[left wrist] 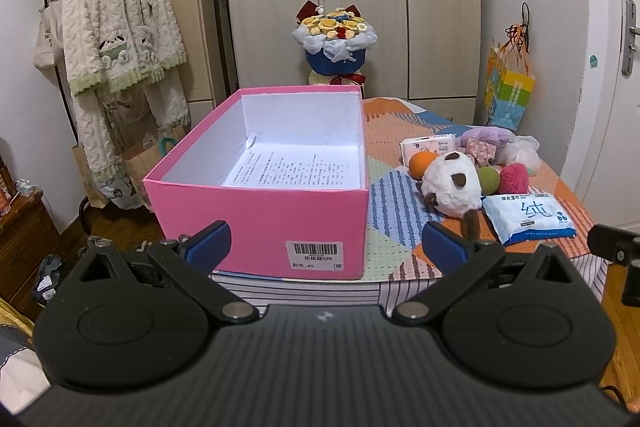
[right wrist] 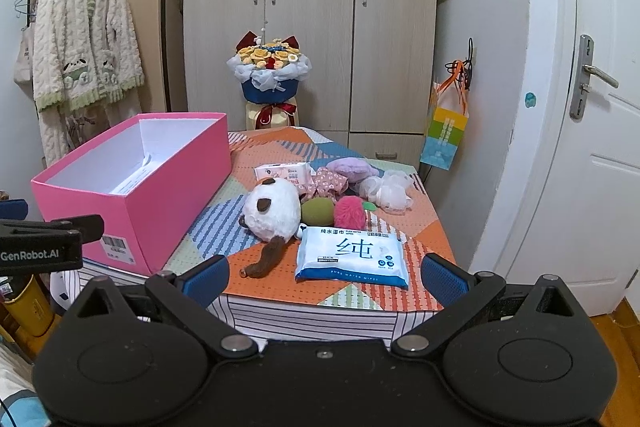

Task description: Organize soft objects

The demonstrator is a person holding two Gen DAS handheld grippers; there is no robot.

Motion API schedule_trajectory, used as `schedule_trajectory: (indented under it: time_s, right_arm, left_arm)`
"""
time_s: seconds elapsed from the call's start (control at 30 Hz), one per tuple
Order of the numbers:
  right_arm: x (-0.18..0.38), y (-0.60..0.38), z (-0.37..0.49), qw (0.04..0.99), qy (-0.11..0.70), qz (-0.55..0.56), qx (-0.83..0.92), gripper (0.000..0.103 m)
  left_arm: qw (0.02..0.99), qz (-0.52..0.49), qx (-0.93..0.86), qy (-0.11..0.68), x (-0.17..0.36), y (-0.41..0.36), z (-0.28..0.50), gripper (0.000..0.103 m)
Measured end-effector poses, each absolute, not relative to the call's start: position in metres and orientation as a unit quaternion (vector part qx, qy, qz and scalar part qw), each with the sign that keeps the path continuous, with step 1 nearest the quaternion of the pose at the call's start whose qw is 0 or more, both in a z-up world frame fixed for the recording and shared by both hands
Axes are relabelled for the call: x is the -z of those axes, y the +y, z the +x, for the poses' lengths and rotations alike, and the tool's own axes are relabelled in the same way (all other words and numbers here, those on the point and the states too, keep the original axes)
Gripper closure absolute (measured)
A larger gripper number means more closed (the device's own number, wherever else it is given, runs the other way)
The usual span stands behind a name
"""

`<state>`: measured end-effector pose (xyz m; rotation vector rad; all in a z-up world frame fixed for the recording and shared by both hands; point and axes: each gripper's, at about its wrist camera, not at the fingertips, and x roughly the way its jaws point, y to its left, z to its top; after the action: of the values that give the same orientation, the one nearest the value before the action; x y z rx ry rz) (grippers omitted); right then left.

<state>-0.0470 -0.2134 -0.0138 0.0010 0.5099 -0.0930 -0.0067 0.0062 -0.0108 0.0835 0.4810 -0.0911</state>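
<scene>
A patchwork cloth (right wrist: 280,147) of orange, blue and green patches covers the counter (right wrist: 312,319), whose striped front edge shows low in the frame of the right wrist view. Behind it stand pale wooden wardrobe doors (right wrist: 312,19), with a flower bouquet (right wrist: 269,67) in blue wrapping at the centre, a fluffy white and green robe (right wrist: 84,35) on a rack at upper left, a coloured paper bag (right wrist: 444,131) hanging at right, and a white door (right wrist: 592,147) at the far right. A pink box (left wrist: 260,223) sits open on the left of the counter, a printed sheet (left wrist: 288,171) lying on its white floor and a barcode label on its near wall. The soft things are heaped right of the box, apart from it: a white plush toy (right wrist: 274,209) with brown ears, a green ball (right wrist: 318,211) and a pink pompom (right wrist: 350,213) just beside it, an orange ball (left wrist: 422,163), a purple cushion (right wrist: 352,167), flowered cloth (right wrist: 330,183), a white mesh sponge (right wrist: 388,193), a small tissue pack (right wrist: 284,171) behind, and a blue wipes pack (right wrist: 352,255) nearest the front edge. The left claw (left wrist: 326,247) hangs released before the box's near wall, grasping nothing. The right claw (right wrist: 325,277) is likewise spread wide, just short of the wipes pack, which lies between its blue fingertips (right wrist: 442,277) in the frame.
</scene>
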Motion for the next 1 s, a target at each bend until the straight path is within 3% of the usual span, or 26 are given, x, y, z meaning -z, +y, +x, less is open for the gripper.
schedule_trajectory:
  time_s: [1.0]
  right_arm:
    - [0.015, -0.215, -0.055, 0.969, 0.241, -0.010, 0.049, 0.000]
  left_arm:
    - [0.975, 0.028, 0.041, 0.216, 0.010, 0.015, -0.012, 0.000]
